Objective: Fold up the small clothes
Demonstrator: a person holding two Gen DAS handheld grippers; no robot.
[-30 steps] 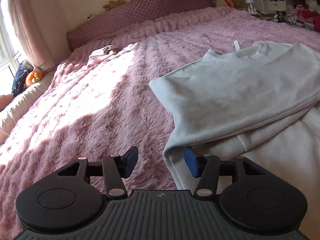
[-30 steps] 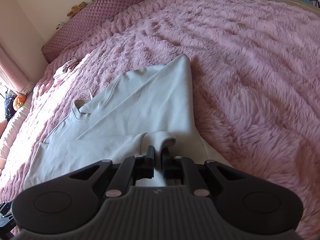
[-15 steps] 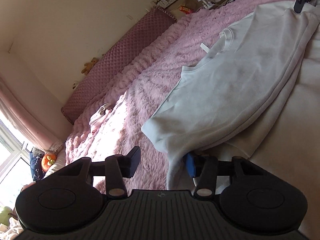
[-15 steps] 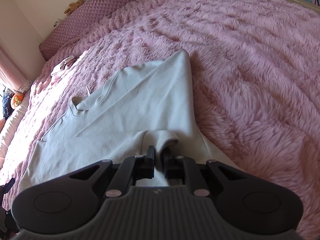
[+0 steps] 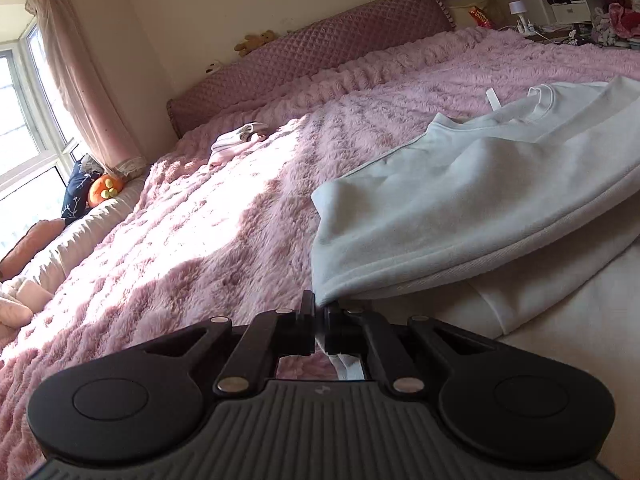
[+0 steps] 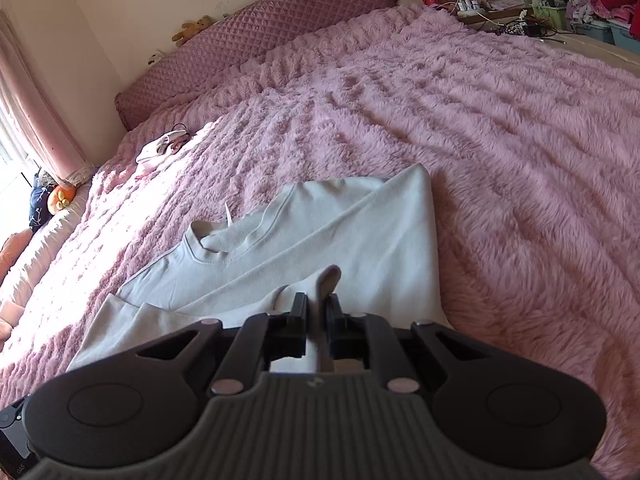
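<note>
- On the bed, a pale grey sweatshirt lies over a shaggy pink blanket with long soft pile in wavy ridges.
- The sweatshirt is of smooth, thick knit cloth; it is folded over itself, so a rounded double edge runs along its near side in the left wrist view.
- Its ribbed round collar points toward the headboard, and a small white label sticks up near it.
- The left claw is pressed together on the near corner of the sweatshirt; only a thin layer of cloth sits between its black flat fingers.
- The right claw is nearly closed and pinches a raised fold of the sweatshirt, which stands up as a small rounded flap between its fingers.
- In the right wrist view the folded part forms a long triangle, with a sharp corner resting on the blanket.
- A quilted mauve headboard with diamond stitching runs along the cream wall; a small brown plush bear sits on top of it.
- A small crumpled pink and white garment lies on the blanket near the headboard, well apart from the sweatshirt.
- A round orange plush toy sits by the pink curtain.
</note>
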